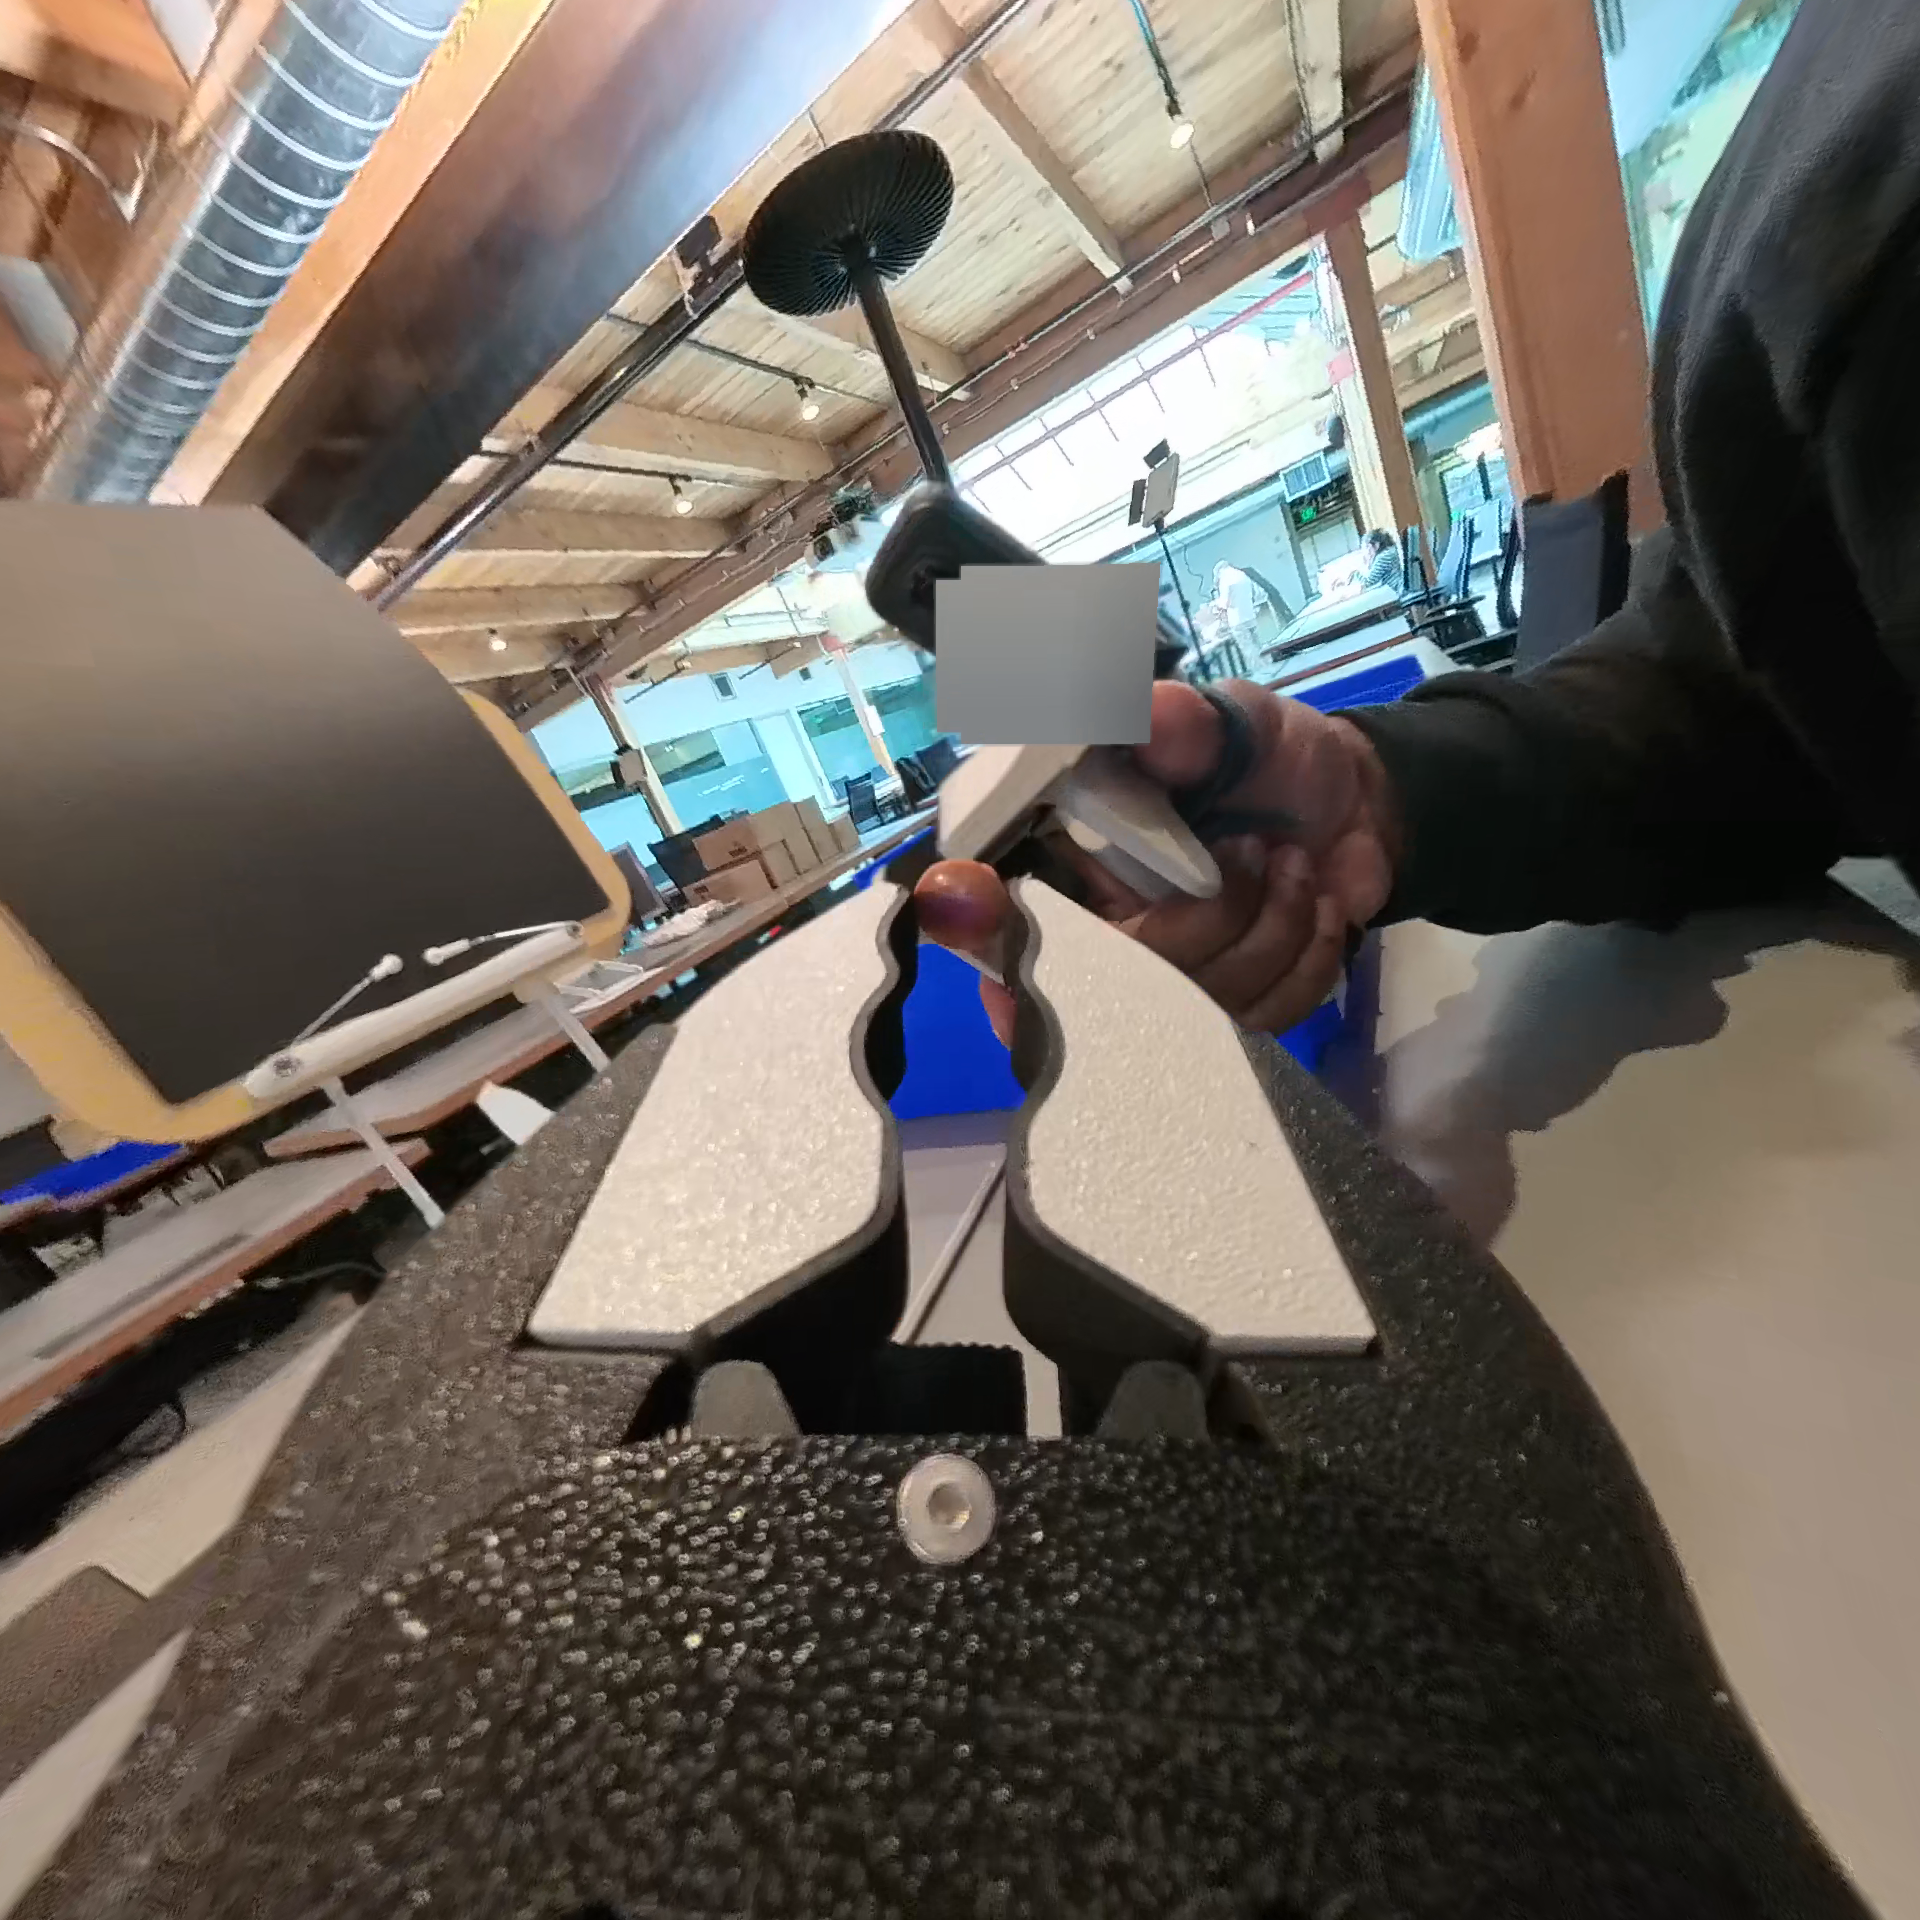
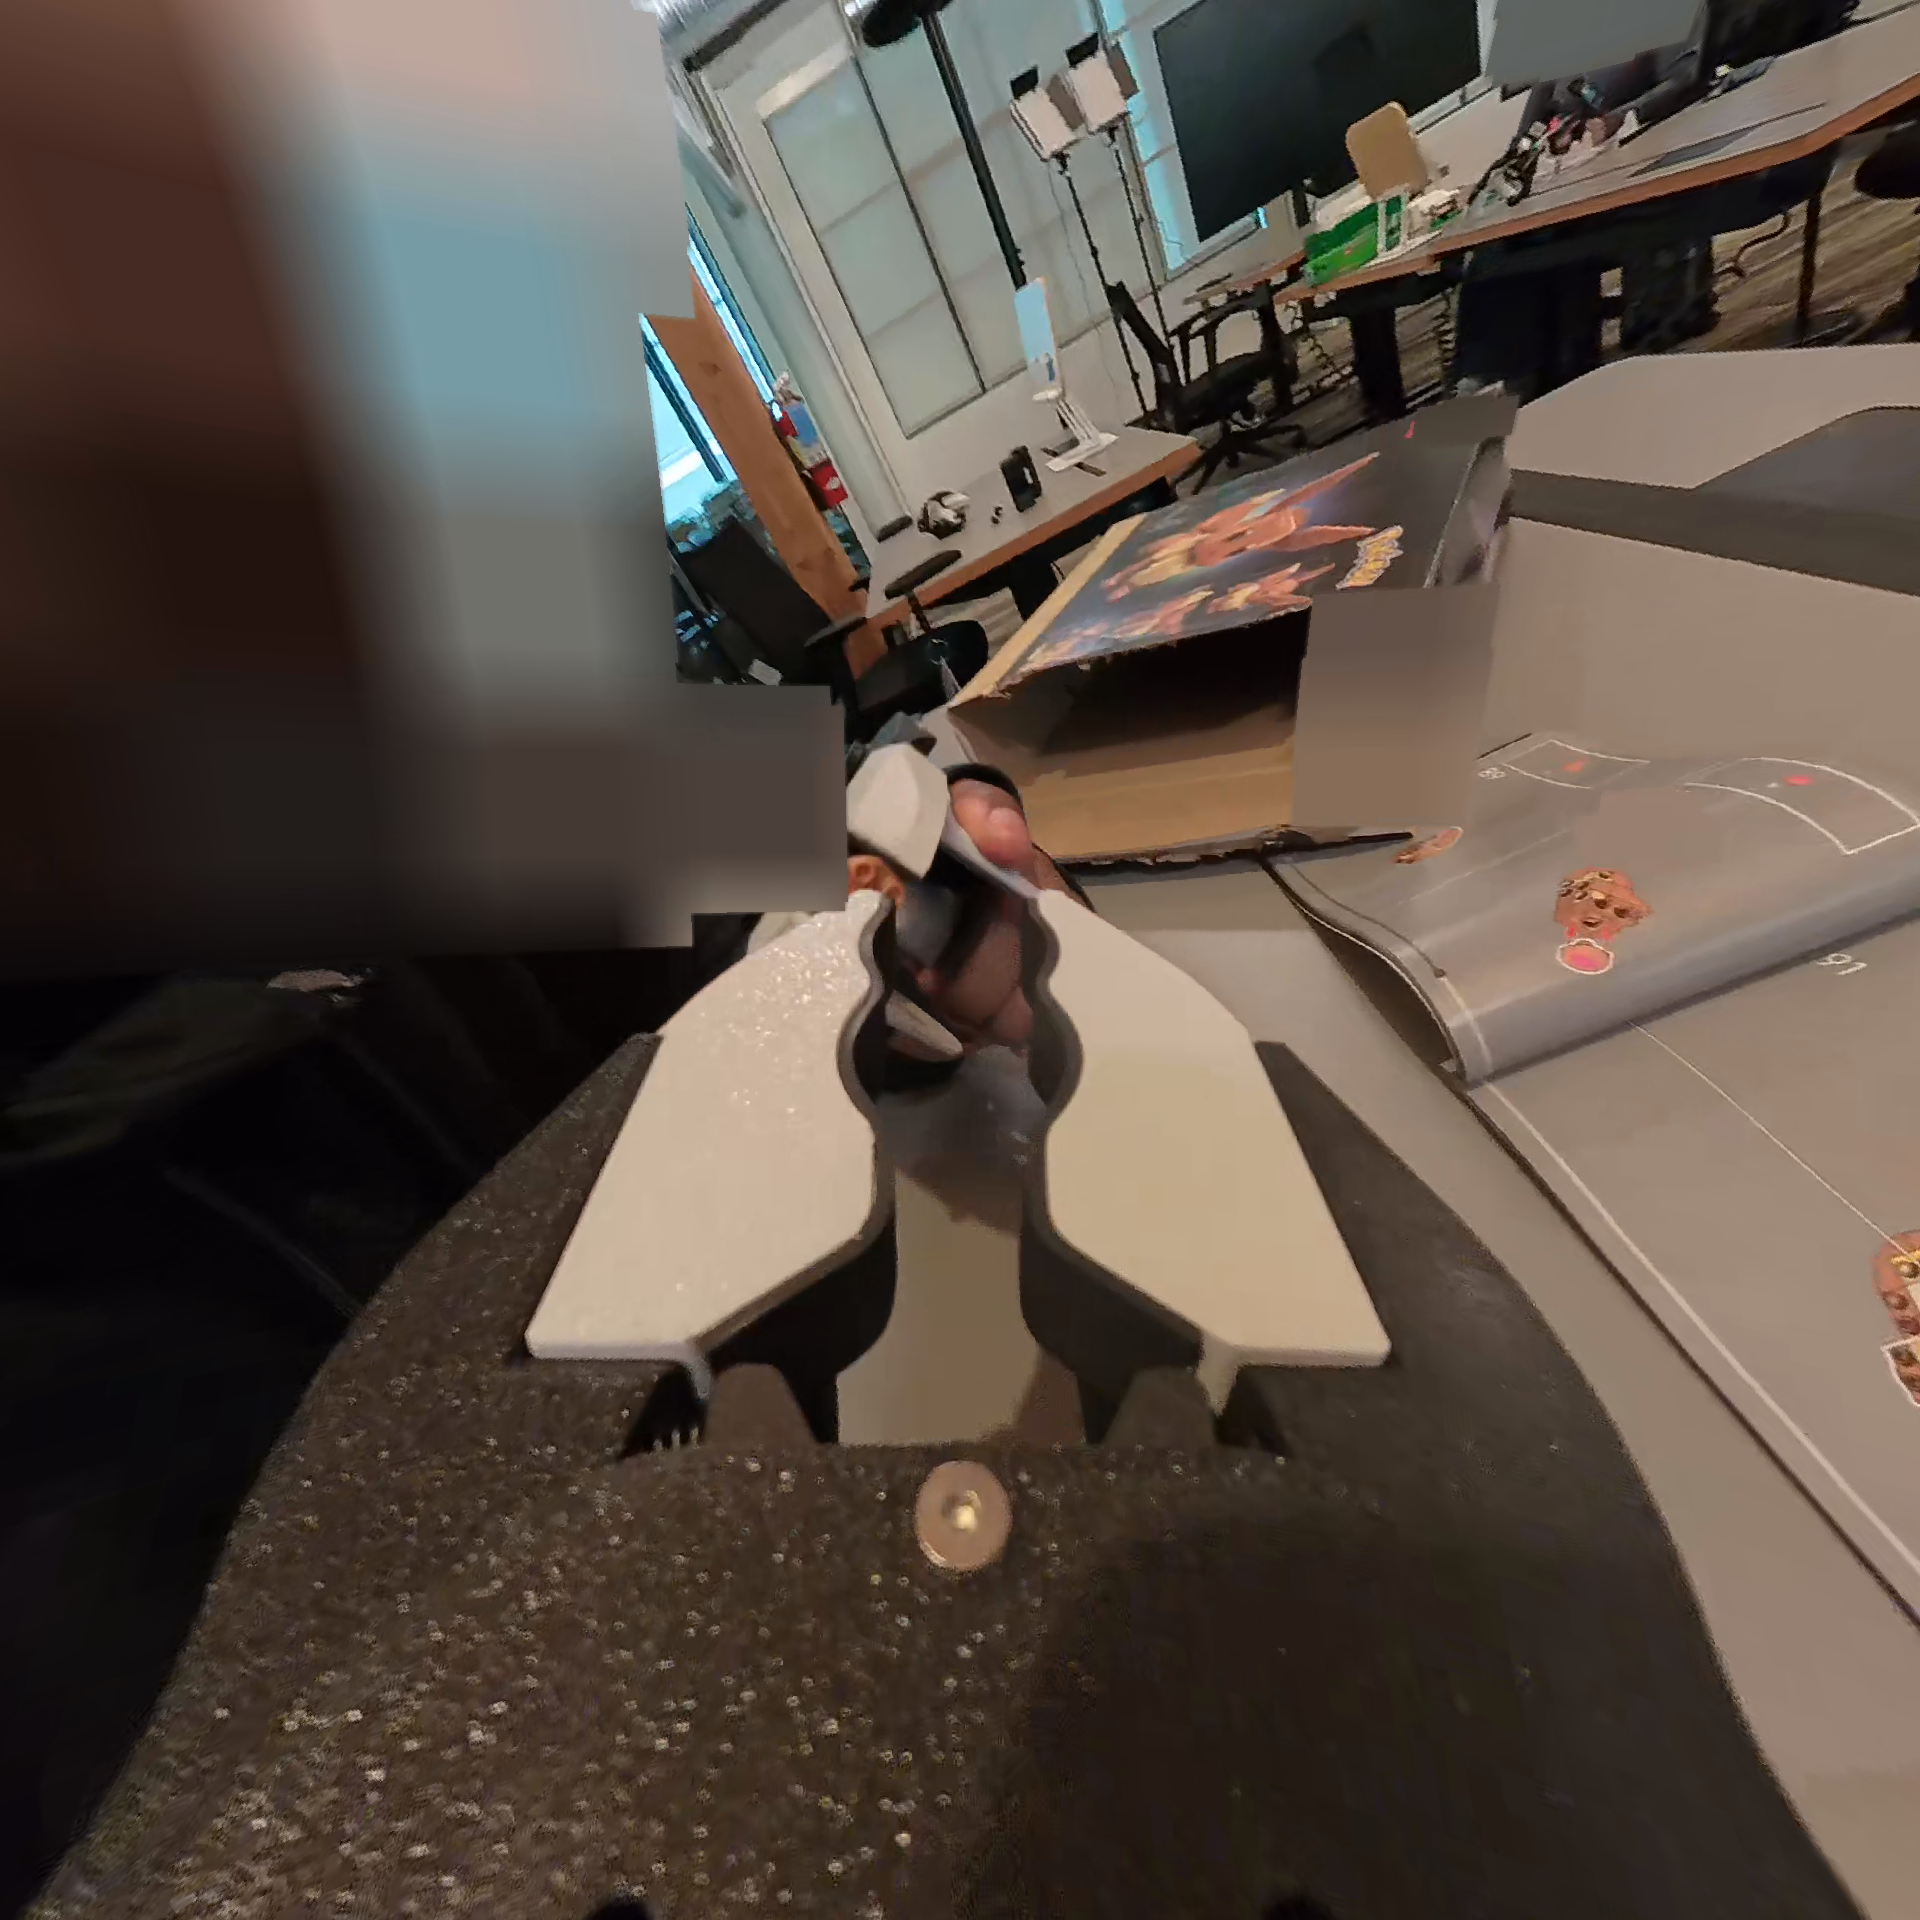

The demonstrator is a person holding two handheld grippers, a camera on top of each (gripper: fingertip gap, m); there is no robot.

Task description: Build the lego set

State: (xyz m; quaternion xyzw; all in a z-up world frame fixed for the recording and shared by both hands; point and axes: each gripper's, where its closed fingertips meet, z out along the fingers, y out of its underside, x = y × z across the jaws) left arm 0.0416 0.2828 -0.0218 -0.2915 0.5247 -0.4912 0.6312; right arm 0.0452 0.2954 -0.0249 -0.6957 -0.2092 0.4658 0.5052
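Okay, the left gripper (image 1: 961, 914) is pointing up and across at the right gripper (image 2: 956, 925), which a hand (image 1: 1268, 862) is holding at centre right of the left view. A small reddish-brown knob (image 1: 961, 896) is sitting right at the left jaws' tips, mid-frame. The jaws are standing narrowly apart there, and I cannot tell whether they are clamping the knob or whether it is just lying behind them. The right jaws are also standing a little apart, released, with nothing plainly between them; only the other gripper's handle and a thumb (image 2: 992, 821) are showing through the gap.

Likely risk: the two grippers are facing each other very close, so the tips are probably in danger of knocking together. If the knob is only lightly pinched, it is likely to be slipping out.

In the right view an open box (image 2: 1164, 748) is lying on the worktop (image 2: 1195, 987) at centre, with a printed mat (image 2: 1662, 935) curling up at right, both crowding that side. A black disc on a pole (image 1: 850, 223) is standing at upper centre of the left view.
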